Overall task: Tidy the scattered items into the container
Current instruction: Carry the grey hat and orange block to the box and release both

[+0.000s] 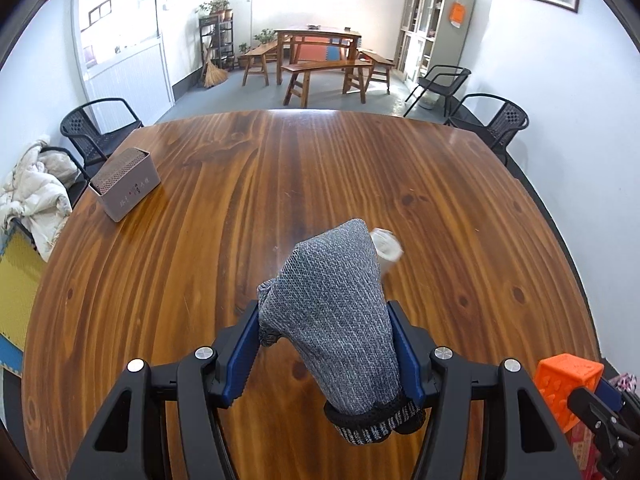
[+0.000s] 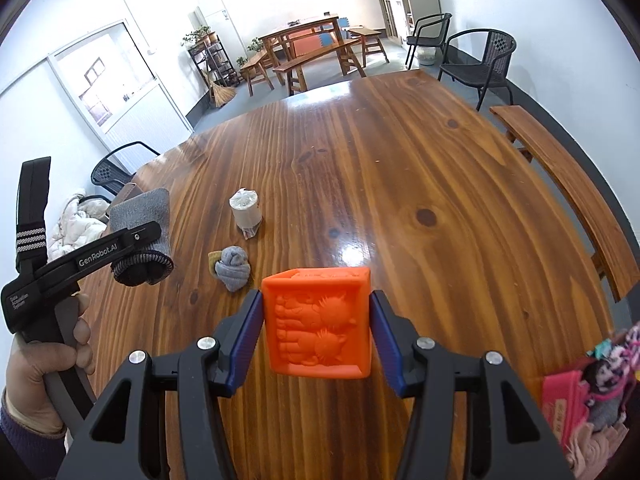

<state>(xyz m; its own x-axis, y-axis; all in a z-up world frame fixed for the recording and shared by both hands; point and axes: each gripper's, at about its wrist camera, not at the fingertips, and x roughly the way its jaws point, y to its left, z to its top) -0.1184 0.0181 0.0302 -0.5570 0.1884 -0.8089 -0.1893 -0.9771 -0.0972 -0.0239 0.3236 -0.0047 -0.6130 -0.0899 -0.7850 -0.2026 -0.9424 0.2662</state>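
Grey sock (image 1: 332, 320) clamped in left gripper (image 1: 326, 344), tilted downward

Your grey sock (image 1: 336, 320) hides most of the white roll (image 1: 386, 246) behind it at about one o'clock, and the roll's visible end is blurred. At four o'clock in your right wrist view, the pink container (image 2: 568, 404) is cut off by the edge, its contents a blur. The print on the beige box (image 1: 128, 184) is too small to read.
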